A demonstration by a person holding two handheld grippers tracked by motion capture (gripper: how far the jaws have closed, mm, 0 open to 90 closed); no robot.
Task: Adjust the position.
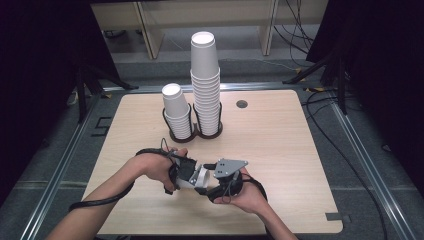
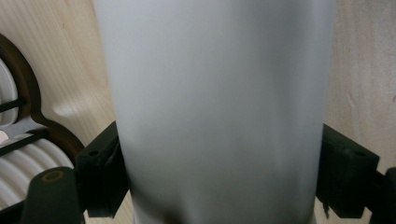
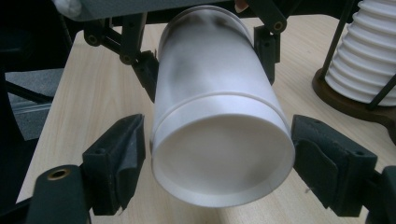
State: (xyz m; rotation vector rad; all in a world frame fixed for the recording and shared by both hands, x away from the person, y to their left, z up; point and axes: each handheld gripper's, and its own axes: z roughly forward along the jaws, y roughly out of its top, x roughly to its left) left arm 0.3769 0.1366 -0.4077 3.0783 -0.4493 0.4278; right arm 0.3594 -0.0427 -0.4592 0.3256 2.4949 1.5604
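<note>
A white paper cup [image 1: 200, 176] lies on its side over the front of the wooden table [image 1: 280, 150], between my two grippers. My left gripper [image 1: 192, 172] is shut on its body; in the left gripper view the cup [image 2: 219, 107] sits between both pads of the left gripper [image 2: 219, 177]. In the right gripper view the cup's closed bottom end [image 3: 219, 158] faces the camera, and the left gripper [image 3: 208, 60] holds it farther back. My right gripper [image 3: 219, 172] straddles that end, pads close beside the wall with a thin gap. It meets the cup from the right as the right gripper [image 1: 209, 183].
A dark two-ring holder [image 1: 195, 132] stands at the table's middle back, with a short stack of white cups [image 1: 177, 112] and a tall stack [image 1: 205, 85]. The stack [image 3: 369, 60] stands close at the right gripper view's right. A small round hole [image 1: 242, 104] lies behind.
</note>
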